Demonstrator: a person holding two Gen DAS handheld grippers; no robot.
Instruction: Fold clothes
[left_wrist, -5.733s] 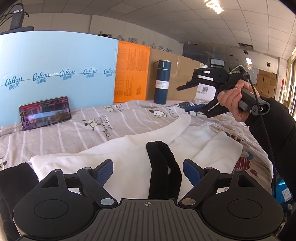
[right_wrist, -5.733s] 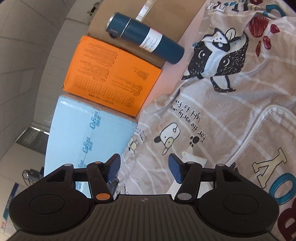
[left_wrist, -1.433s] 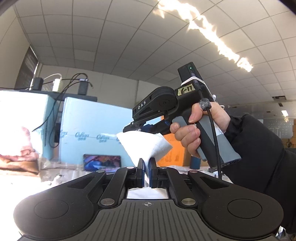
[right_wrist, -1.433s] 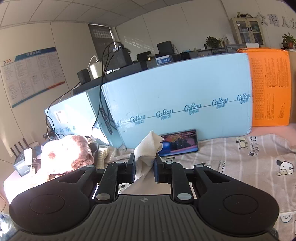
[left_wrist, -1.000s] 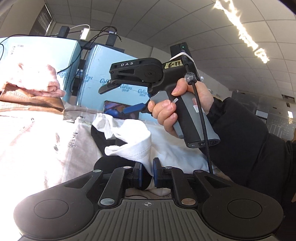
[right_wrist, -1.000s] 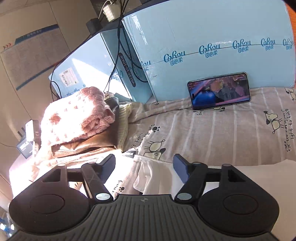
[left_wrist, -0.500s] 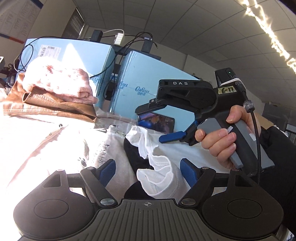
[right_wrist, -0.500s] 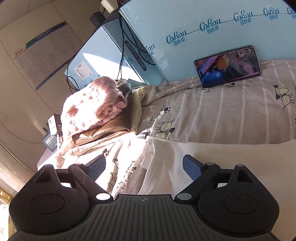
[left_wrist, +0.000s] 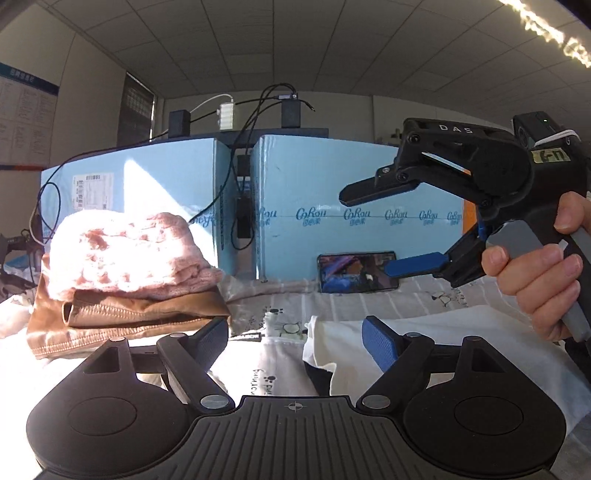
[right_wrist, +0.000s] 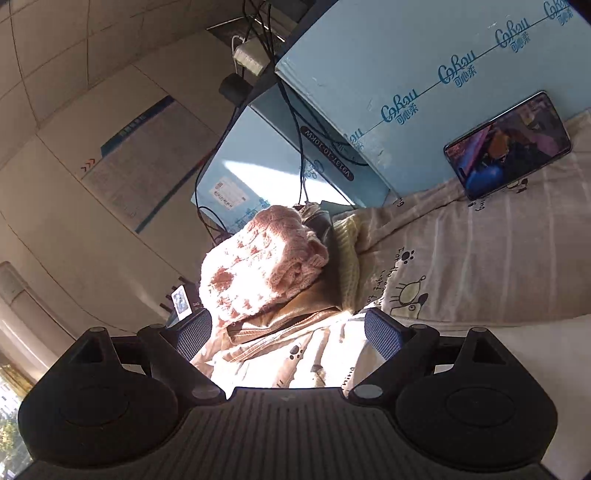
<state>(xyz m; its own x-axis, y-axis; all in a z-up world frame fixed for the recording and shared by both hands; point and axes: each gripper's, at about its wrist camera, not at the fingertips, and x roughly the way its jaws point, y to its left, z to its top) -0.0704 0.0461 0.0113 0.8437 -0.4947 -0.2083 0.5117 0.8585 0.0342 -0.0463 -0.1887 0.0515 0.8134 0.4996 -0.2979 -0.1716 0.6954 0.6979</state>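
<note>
Two grippers, both off the cloth right now. Left gripper (left_wrist: 293, 341): fingers spread wide and opening a touch more, nothing between them; it hovers over the near-left corner of the white garment (left_wrist: 461, 332), no pad on fabric. Right gripper (left_wrist: 369, 229), seen from the left wrist cam, is held up in a hand (left_wrist: 539, 269) above the garment w/ fingers well apart and empty; its own cam (right_wrist: 288, 338) agrees, only bedding and the clothes pile show between the pads. White garment lies spread on the cartoon-print bedsheet (left_wrist: 280, 314), mostly to the right of the left gripper, top face looking smooth. At the near-left edge a dark layer (left_wrist: 317, 376) peeks from under the white, so prob. not a clean single-layer edge; can't tell if it's a lining, a collar or a separate item. Left of it sits a stack: pink knit sweater (left_wrist: 122, 251) on a tan leather-like garment (left_wrist: 140, 317), both looking folded already, just beside the white one but not touching as far as I can see. Phone (left_wrist: 358, 271) leans on the blue boxes (left_wrist: 332, 206) at the back, out of the way. My read: a fold or lay-down on the white piece looks just finished, both hands released. How many folds are in can't be told from here; it looks too wide for the stack, so prob. more folds left, then onto the pile.
</note>
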